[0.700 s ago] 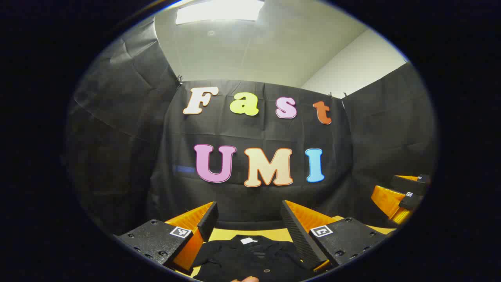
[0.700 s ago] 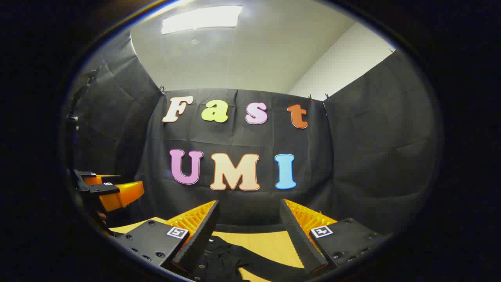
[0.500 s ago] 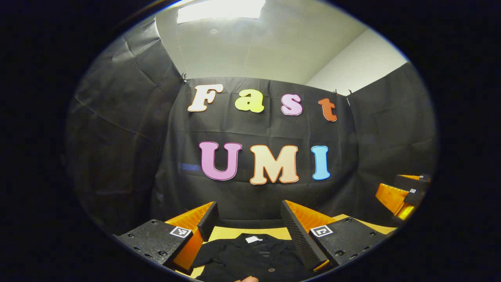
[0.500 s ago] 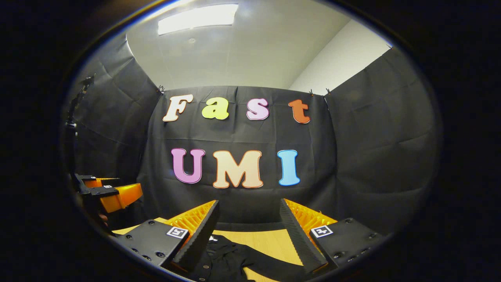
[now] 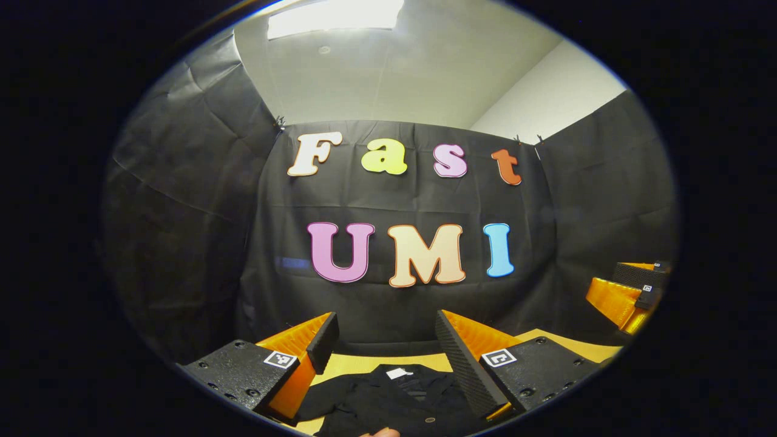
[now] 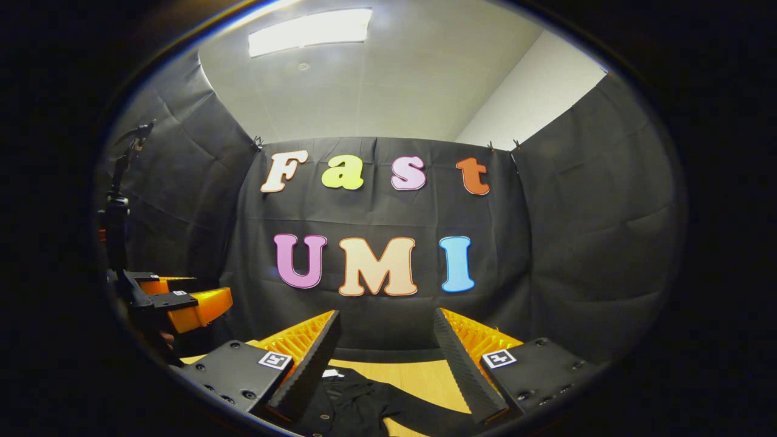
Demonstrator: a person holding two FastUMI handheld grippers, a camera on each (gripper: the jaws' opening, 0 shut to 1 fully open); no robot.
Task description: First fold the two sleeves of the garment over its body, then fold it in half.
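The garment (image 5: 388, 397) is a black buttoned shirt lying flat on your yellow worktop (image 5: 355, 364), down at 6 o'clock in both views, with nothing gripping it. Your left gripper view looks straight onto the collar: a small white tag (image 5: 399, 373) sits at the neckline, a button (image 5: 430, 419) shows on the front below it, and a fingertip (image 5: 379, 432) peeks in at the very bottom edge. Your right gripper view catches the same shirt from the side instead, with a dark sleeve (image 6: 419, 413) trailing out toward 5 o'clock across bare worktop.

Your left gripper (image 5: 385, 334) is held level above the shirt, pointing at the back wall of the booth, jaws spread wide with the collar showing in the gap between them. Your right gripper (image 6: 385, 331) is held the same way, jaws spread wide and clear of the cloth. In your left gripper view the right gripper appears at 3 o'clock, raised above the worktop; in your right gripper view the left gripper appears at 9 o'clock, raised too, beside a dark stand (image 6: 115, 212) at the booth's side
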